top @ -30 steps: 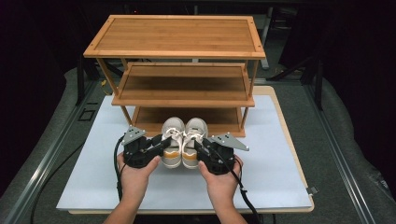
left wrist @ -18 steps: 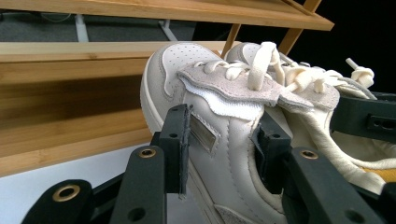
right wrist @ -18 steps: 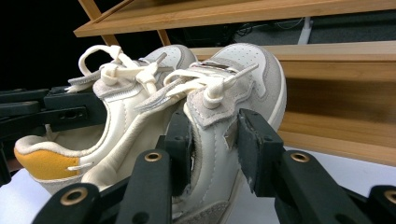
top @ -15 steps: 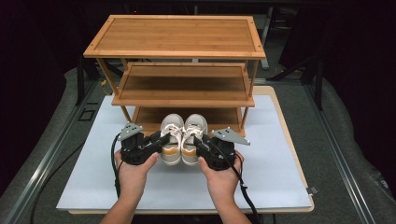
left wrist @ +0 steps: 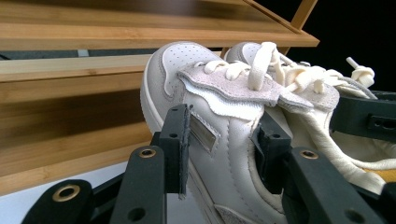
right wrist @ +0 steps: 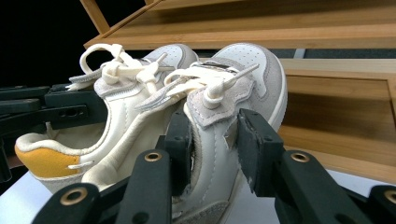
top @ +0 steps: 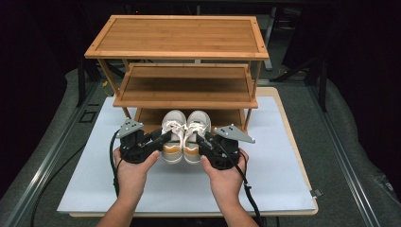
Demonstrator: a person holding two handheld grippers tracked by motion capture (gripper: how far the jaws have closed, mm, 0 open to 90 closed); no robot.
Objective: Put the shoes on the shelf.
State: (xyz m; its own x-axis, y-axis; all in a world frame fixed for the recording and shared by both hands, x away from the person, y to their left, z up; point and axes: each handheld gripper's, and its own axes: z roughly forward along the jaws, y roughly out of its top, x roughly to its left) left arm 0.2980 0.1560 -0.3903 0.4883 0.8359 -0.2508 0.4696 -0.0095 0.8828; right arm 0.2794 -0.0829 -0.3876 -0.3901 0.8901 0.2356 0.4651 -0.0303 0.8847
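Observation:
A pair of cream sneakers with orange heel tabs is held side by side in front of the wooden shoe rack's bottom shelf (top: pixel 151 116), toes toward the rack. My left gripper (top: pixel 163 138) is shut on the left shoe (top: pixel 172 130). In the left gripper view, the left gripper (left wrist: pixel 224 149) has one jaw outside the left shoe (left wrist: pixel 219 116) and one inside its collar. My right gripper (top: pixel 202 139) is shut on the right shoe (top: pixel 197 128). The right gripper view shows the right gripper (right wrist: pixel 217 149) pinching the right shoe (right wrist: pixel 252 79) at its side wall.
The bamboo rack has a top shelf (top: pixel 177 40) and a middle shelf (top: pixel 187 87) above the shoes, with uprights at both sides. A white mat (top: pixel 283 156) covers the table. Cables trail back from both grippers toward the near edge.
Both shoes have risen slightly off the mat with the grippers, the right one most, and their toes now sit closer to the bottom shelf.

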